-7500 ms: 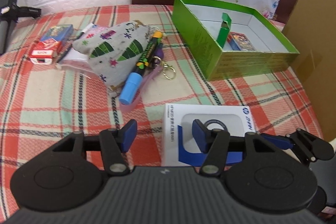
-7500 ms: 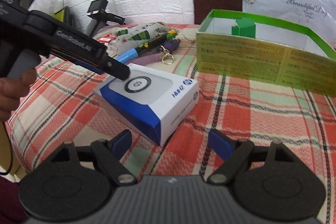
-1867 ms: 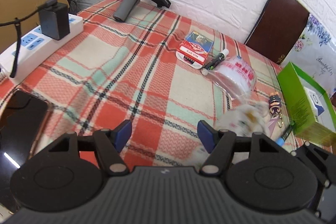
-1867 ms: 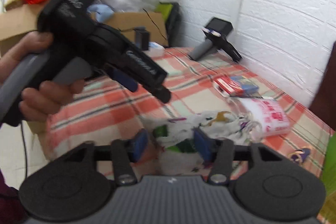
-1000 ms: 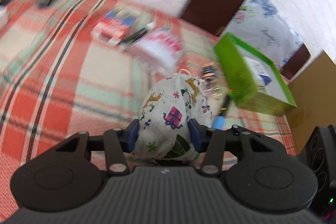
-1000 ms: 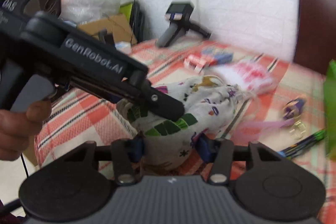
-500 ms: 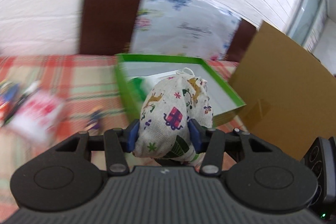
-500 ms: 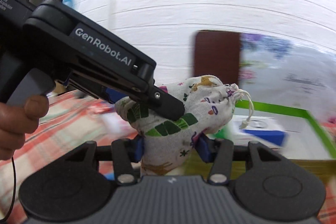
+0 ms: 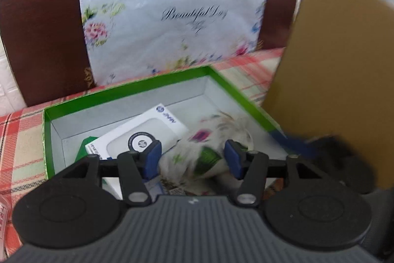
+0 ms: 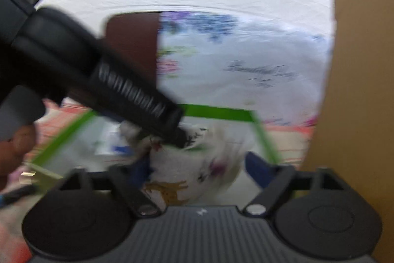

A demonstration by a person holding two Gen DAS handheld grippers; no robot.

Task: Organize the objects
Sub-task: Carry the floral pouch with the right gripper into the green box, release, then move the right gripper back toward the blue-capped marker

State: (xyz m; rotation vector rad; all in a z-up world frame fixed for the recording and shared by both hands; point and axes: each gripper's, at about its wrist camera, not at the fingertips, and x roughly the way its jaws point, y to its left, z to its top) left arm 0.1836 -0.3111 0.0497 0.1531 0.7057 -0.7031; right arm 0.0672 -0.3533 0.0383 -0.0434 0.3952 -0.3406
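Both tools (image 9: 192, 159) (image 10: 197, 169) open over motion-blurred pouch (image 9: 209, 147) in green box (image 9: 123, 95)

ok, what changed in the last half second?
Both jaws have opened: the left hand-held gripper and right hand-held gripper let go of the printed pouch, which dropped into the green box beside the white box. The green box stayed put.

- Left gripper (image 9: 192, 158): fingers spread apart above the green box (image 9: 46, 139).
- Right gripper (image 10: 199, 169): fingers parted wide, over the box's right side.
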